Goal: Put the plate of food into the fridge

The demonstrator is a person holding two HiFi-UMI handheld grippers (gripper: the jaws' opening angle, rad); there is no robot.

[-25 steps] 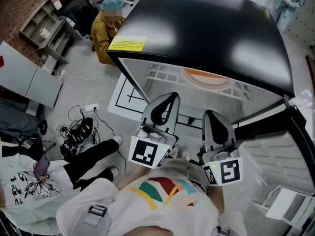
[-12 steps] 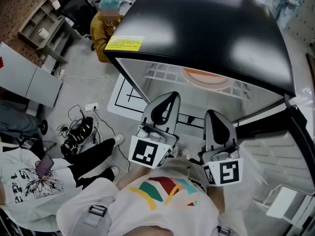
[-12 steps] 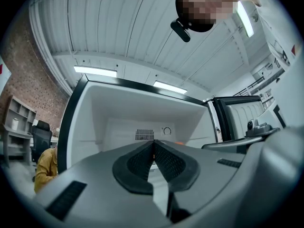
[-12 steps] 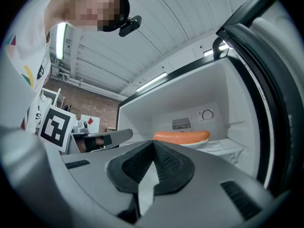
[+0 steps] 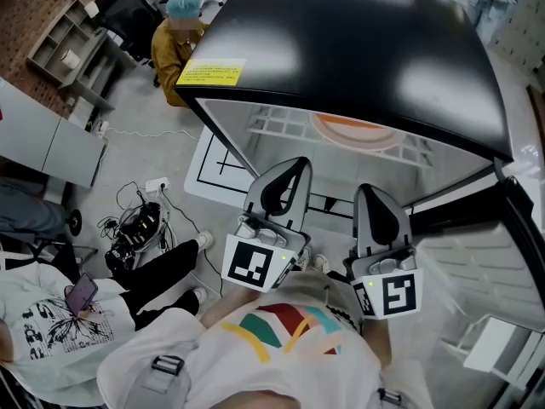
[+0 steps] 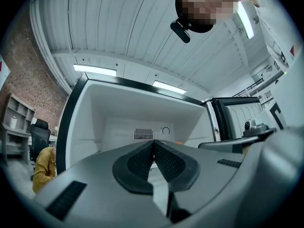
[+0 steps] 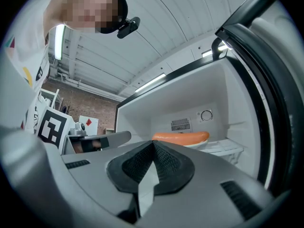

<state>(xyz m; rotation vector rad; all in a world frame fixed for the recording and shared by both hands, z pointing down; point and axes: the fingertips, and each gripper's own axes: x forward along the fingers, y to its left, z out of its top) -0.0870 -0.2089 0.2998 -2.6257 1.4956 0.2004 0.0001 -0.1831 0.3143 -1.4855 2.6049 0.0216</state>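
Plate of food (image 7: 180,137) lies crosswise on the fridge (image 5: 341,41) shelf (image 7: 223,148), ahead; right hand-held gripper (image 7: 153,145) looks nearer than left hand-held gripper (image 6: 153,144); both pinched together, empty.

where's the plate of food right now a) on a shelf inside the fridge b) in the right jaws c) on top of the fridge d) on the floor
a: the plate rests on the shelf inside the open fridge.

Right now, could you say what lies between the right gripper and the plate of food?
Nothing: the right gripper view shows only bare wire shelf before the plate of food.
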